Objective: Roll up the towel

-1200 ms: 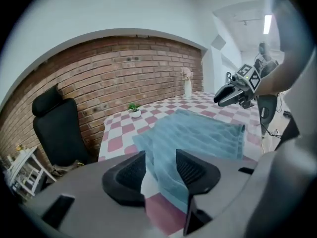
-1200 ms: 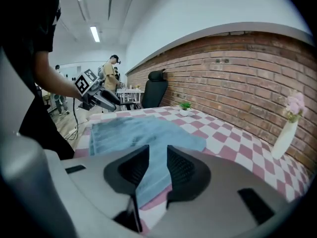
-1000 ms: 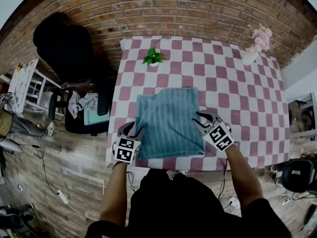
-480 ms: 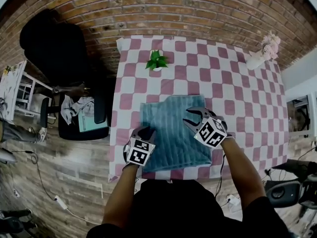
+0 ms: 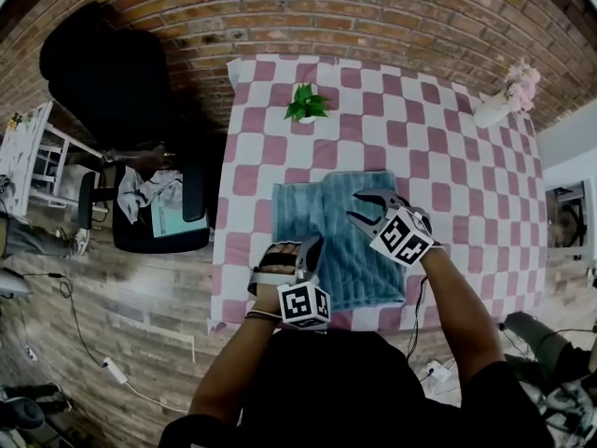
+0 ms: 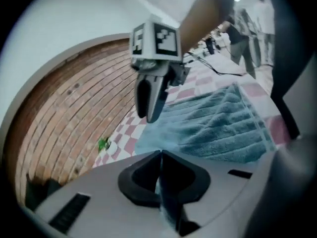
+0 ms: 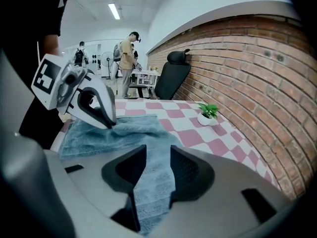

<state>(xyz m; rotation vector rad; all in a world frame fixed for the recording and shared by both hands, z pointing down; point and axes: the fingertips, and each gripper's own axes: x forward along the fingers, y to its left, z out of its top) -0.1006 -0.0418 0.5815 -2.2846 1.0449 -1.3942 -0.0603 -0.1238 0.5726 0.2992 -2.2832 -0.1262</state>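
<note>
A teal striped towel (image 5: 350, 255) lies on the checked table (image 5: 448, 185), bunched along its near left side. My left gripper (image 5: 308, 250) sits at the towel's left near part. Its jaws have just closed, and in the left gripper view my left gripper (image 6: 161, 155) pinches a thin sliver of towel (image 6: 218, 128). My right gripper (image 5: 358, 208) is over the towel's middle. Its jaws have just been opening a little. In the right gripper view a thick fold of towel (image 7: 151, 177) fills the gap of my right gripper (image 7: 152, 157) from pad to pad.
A small potted plant (image 5: 305, 105) stands at the table's far side and a white vase of pink flowers (image 5: 504, 96) at the far right corner. A black office chair (image 5: 159, 208) stands left of the table. Behind is a brick wall (image 5: 308, 17).
Both grippers have moved from the towel's near corners inward over it. The left one went right and rolled over so its marker cube faces me. The towel's near left edge is now bunched up.
</note>
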